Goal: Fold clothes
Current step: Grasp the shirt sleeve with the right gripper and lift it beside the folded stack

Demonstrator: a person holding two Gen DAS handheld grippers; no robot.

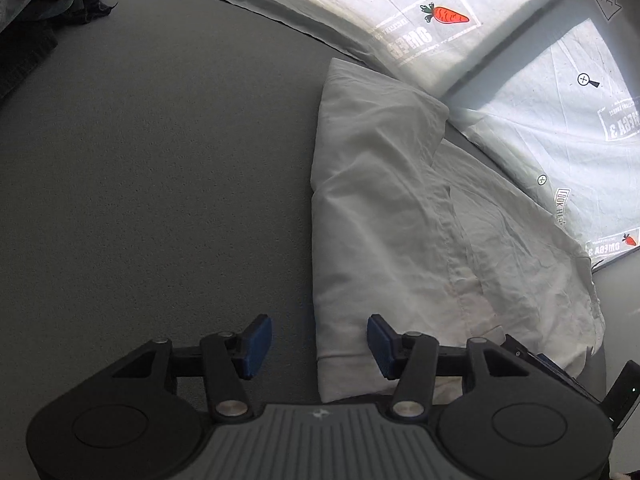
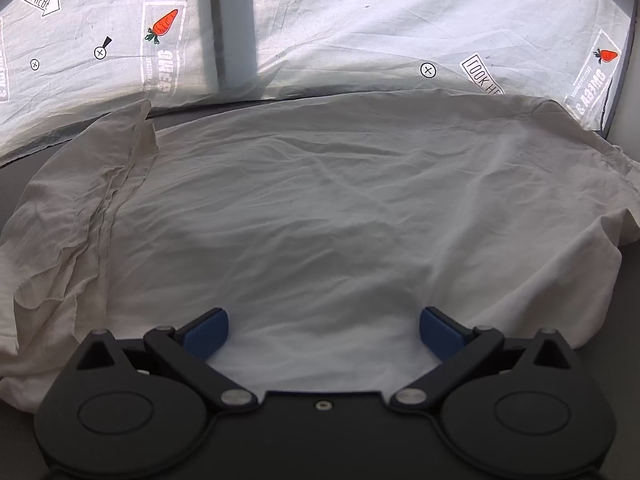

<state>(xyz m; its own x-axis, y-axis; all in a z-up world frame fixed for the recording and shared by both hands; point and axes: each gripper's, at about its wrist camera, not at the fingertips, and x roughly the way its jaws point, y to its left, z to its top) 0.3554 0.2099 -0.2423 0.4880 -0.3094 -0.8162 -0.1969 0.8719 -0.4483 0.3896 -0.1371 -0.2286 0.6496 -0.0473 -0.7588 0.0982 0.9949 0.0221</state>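
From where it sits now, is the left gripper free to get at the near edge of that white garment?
Probably yes. The left gripper is open, holding nothing, and the white garment's near edge lies flat on the grey tabletop right at its fingers, the right blue pad already over the cloth. Nothing lies between them.

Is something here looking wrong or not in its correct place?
Nothing looks damaged or spilled. The white garment lies spread on the grey surface, only wrinkled, with one side already folded over unevenly. A dark pile of clothes waits in the far corner. Both grippers are open.
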